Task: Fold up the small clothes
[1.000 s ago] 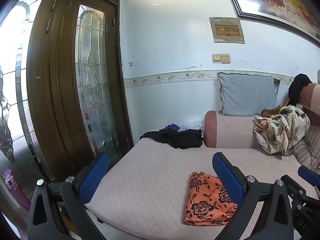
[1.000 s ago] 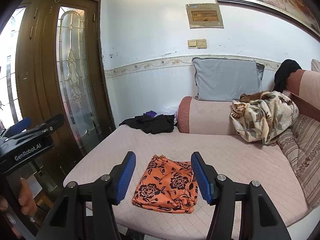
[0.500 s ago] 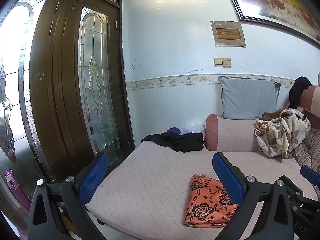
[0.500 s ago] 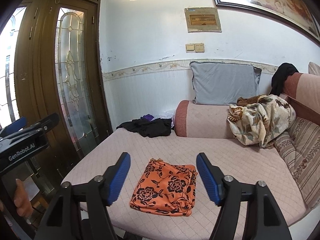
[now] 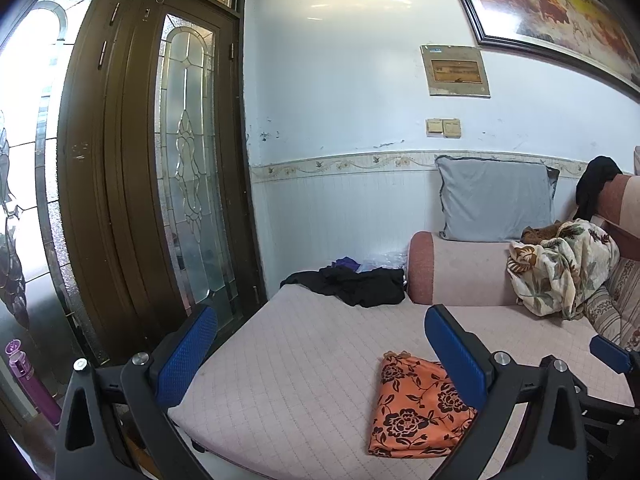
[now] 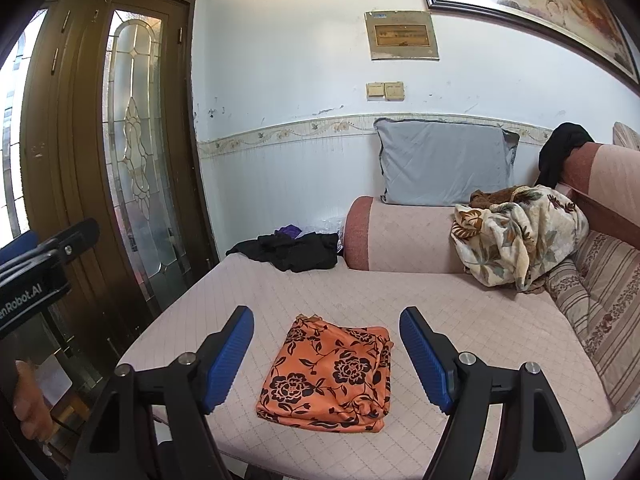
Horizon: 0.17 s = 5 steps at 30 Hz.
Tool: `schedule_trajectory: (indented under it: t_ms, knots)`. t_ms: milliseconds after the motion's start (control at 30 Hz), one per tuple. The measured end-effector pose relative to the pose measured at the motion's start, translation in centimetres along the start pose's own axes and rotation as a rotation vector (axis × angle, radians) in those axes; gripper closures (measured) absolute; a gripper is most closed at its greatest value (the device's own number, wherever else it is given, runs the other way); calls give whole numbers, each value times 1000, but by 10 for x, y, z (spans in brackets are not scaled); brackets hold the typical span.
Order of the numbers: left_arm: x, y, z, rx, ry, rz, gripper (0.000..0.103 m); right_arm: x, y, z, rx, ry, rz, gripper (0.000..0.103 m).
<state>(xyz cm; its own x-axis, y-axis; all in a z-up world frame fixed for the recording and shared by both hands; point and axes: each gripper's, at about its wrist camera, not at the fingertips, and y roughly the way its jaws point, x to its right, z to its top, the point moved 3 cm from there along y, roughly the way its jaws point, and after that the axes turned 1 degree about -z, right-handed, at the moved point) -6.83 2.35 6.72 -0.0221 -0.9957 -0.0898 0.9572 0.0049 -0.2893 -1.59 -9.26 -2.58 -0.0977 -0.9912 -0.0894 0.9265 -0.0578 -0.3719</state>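
Note:
A folded orange cloth with black flowers (image 6: 332, 376) lies flat near the front edge of the pink sofa seat (image 6: 460, 312); it also shows in the left wrist view (image 5: 416, 404). My right gripper (image 6: 326, 356) is open and empty, held above and in front of the cloth, not touching it. My left gripper (image 5: 320, 356) is open and empty, to the left of the cloth. A black garment (image 6: 292, 250) lies crumpled at the far left corner of the seat, also in the left wrist view (image 5: 352, 284).
A grey pillow (image 6: 444, 168) stands on the sofa arm (image 6: 400, 236). A floral blanket (image 6: 520, 232) is heaped at the right. A glass-panelled wooden door (image 5: 176, 184) is left of the sofa. A purple bottle (image 5: 28, 380) stands on the floor.
Both grippers have drawn back and risen a little from the sofa. The right gripper's jaws have spread wider. The orange cloth has not moved.

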Motion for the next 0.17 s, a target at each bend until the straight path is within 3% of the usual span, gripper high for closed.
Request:
schedule_trajectory:
  t_ms: [167]
  knots:
    - [6,9,-2,14,14,-22,0,3,14,-3,-23,10,2,24]
